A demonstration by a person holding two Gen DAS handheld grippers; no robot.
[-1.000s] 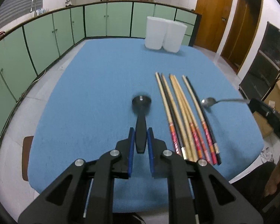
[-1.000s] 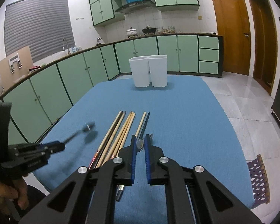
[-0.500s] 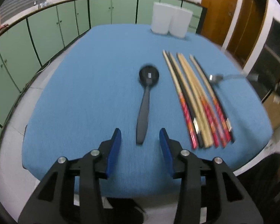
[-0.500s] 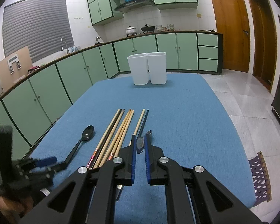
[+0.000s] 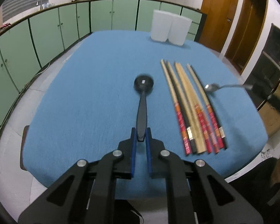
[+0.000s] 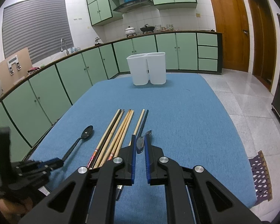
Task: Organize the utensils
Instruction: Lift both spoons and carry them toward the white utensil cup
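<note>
Black spoon [image 5: 142, 110] gripped by handle, chopsticks [image 5: 193, 106] side by side, white holder [image 6: 147, 70] upright

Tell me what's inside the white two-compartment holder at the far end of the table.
Nothing pokes above the holder's rim. Its opaque walls hide the inside of both compartments, so whether anything lies lower down cannot be seen.

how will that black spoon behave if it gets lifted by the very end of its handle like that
The black plastic-looking spoon probably stays stiff: its handle runs straight from the left tool to the bowl. It looks light, but gripped only at the handle's tip, the bowl end may droop or pivot. The smooth, glossy handle could also slip between the blue pads.
</note>
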